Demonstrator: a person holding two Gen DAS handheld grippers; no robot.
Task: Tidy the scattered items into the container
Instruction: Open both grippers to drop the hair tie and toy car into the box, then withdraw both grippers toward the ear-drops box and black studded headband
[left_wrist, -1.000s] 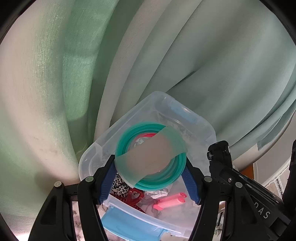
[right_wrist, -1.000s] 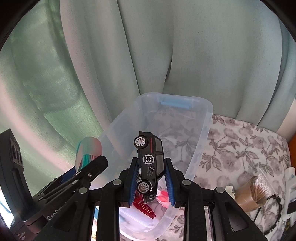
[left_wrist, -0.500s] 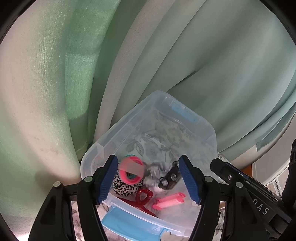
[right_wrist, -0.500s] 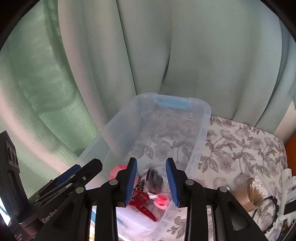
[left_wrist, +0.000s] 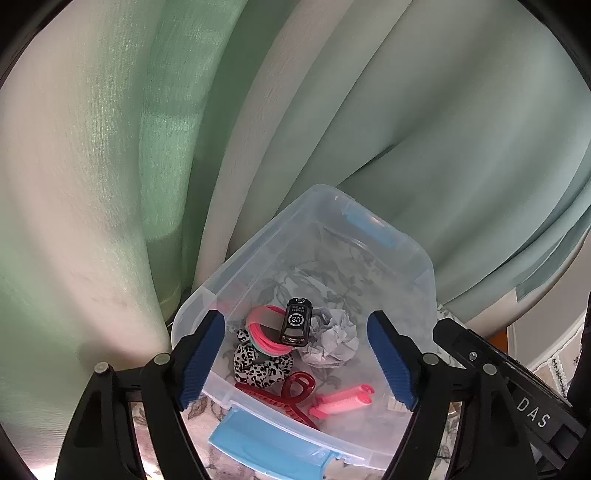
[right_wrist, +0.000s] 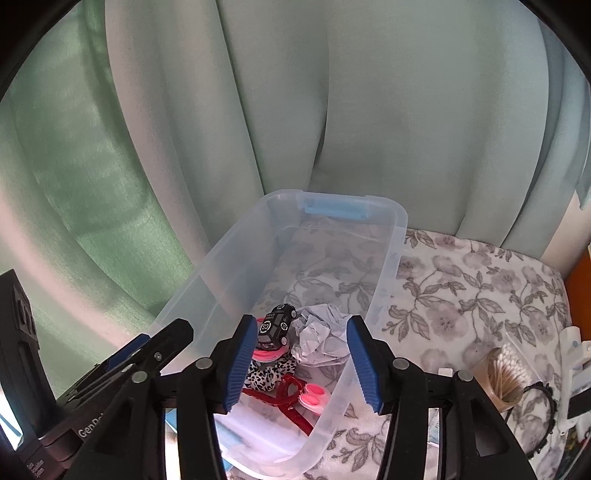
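We list the left gripper (left_wrist: 295, 363), blue fingers (left_wrist: 202, 360) apart and widening, nothing between; the right gripper (right_wrist: 301, 360), likewise parting, empty. Below both, the clear container (right_wrist: 384, 273) on the floral table (right_wrist: 461, 295) holds a black toy car (left_wrist: 295, 326) atop a pink tape roll (left_wrist: 264, 334), crumpled paper (left_wrist: 332, 345), spotted scrunchie (left_wrist: 258, 365), red hair claw (left_wrist: 291, 393), pink roller (left_wrist: 341, 400).
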